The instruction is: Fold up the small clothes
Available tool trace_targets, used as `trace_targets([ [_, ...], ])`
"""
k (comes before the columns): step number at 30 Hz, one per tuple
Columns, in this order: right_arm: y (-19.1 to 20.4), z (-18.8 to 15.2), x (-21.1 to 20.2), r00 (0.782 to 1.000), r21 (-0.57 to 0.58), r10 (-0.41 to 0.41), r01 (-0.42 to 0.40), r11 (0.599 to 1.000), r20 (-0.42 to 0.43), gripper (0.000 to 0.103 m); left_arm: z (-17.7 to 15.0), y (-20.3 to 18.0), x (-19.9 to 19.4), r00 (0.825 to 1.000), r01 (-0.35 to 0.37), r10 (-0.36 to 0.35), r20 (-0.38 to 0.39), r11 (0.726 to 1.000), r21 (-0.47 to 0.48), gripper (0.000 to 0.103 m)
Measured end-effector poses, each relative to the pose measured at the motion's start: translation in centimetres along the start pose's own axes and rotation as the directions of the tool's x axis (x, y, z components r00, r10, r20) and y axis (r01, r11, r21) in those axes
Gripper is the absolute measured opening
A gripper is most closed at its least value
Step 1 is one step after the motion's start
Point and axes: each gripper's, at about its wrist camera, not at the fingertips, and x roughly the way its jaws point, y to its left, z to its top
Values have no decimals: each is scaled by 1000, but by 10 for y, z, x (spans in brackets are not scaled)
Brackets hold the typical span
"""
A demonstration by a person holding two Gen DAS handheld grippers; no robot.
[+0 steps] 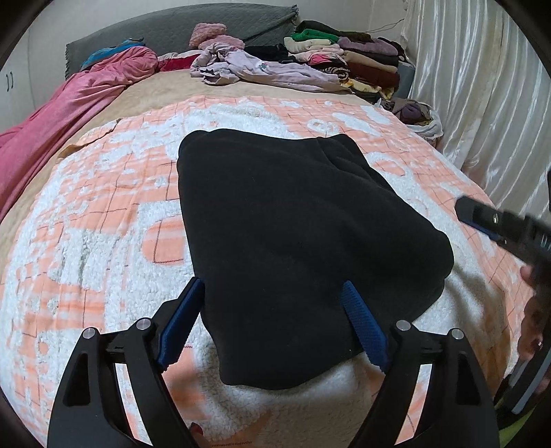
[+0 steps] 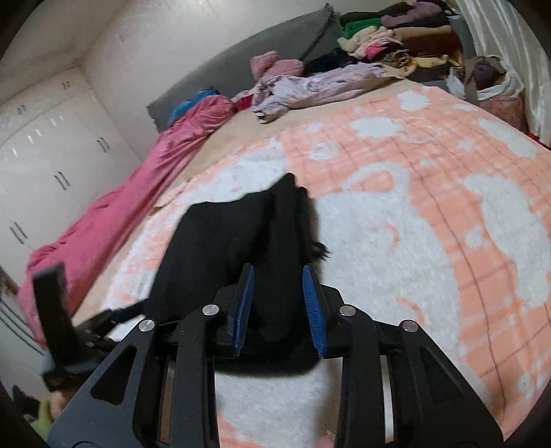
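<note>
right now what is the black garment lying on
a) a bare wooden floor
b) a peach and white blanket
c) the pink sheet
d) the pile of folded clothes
b) the black garment lies flat on the peach and white blanket, with the folded pile far behind it by the headboard and the pink sheet off to one side.

A plain black fleece garment [image 1: 296, 248] lies on a fluffy blanket [image 1: 103, 213] patterned in peach-orange and white, crossed by thin dark grid lines. Beneath it shows a tan bedsheet [image 1: 162, 89]. A rose-pink velvety quilt [image 1: 69, 103] runs along one side, with a bright blue cloth [image 1: 113, 48] at its far end. The headboard cover [image 1: 179, 24] is grey and quilted. A crumpled pale lilac garment [image 1: 261, 69] sits beside a stack of folded clothes [image 1: 351, 55] in green, cream, purple, maroon and mustard. Both grippers carry ribbed blue pads [image 2: 311, 306] on black frames.
</note>
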Motion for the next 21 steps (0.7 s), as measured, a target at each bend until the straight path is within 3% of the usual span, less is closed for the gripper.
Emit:
trace_targets([
  [8,17,31,55,990,11,77,-76,997,-115,24,-2,-3,-2,1000,10,-11,10,1000,29,81],
  [15,12,42,105,976,12,63,-62,998,-210,24,-4,-4,-4,999,25,-26,29,999,29,81],
  [21,10,42,120,966,8,115,-116,993,-233,24,-5,-2,-5,999,36,-37,35,999,29,82],
])
